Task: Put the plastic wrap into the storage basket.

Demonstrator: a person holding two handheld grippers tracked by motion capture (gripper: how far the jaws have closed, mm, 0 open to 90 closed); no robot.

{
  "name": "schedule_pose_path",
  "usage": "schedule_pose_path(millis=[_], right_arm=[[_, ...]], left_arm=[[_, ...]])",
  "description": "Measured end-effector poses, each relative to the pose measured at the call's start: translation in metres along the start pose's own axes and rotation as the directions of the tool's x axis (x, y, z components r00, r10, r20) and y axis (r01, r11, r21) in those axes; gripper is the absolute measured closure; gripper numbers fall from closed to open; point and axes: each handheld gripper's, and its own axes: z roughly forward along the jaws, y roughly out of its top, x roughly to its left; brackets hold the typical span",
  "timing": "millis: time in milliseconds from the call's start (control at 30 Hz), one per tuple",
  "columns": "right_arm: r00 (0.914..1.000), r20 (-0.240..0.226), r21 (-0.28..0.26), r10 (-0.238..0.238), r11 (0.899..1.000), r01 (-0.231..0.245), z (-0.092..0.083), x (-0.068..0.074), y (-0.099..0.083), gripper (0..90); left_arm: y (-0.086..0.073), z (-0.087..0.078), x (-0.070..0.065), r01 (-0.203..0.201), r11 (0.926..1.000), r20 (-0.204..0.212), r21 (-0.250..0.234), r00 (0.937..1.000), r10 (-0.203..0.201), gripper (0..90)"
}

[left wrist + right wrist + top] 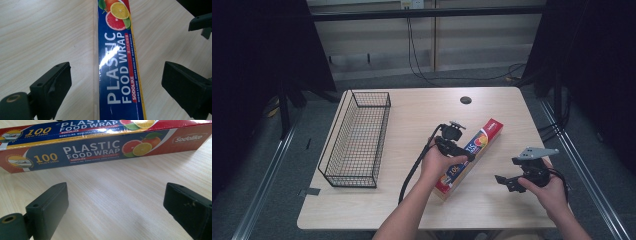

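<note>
High view first: a pale wooden bench [412,105] carries a long box of plastic food wrap [472,152], lying flat near the middle, its long axis running diagonally from near-left to far-right. An empty black wire basket [357,137] stands well apart at the left side of the bench. A person's forearms come in from the near edge. The left gripper [460,156] hangs directly above the middle of the box, while the right gripper [504,181] is held off to the right of the box, apart from it and above bare wood.

Left gripper view: the two black fingers [53,86] are spread wide, one either side of the box [120,70], touching nothing. The box runs straight away between them, so its long axis lies across the closing line, which looks well suited to a pinch on its long sides.

Right gripper view: these fingers [50,207] are also spread wide and hold nothing, with only bare bench between them. The box [100,147] lies ahead of them, broadside on, its printed face showing.

My judgement is that the left hand is the nearer and better placed to take the box.
</note>
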Motion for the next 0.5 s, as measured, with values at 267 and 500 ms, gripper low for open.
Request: schedule_pose_path(millis=[267, 500], right_arm=[[1.0, 0.005, 0.001, 0.007, 1.0, -0.007, -0.001, 0.0, 0.0, 5.6], [1.0, -0.001, 0.004, 0.003, 1.0, -0.003, 0.0, 0.0, 0.0, 5.7]], left_arm=[[0.006, 0.009, -0.003, 0.003, 1.0, -0.008, 0.004, 1.0, -0.003, 10.4], [0.009, 0.014, -0.003, 0.001, 0.9998, -0.009, 0.019, 1.0, -0.001, 11.2]])
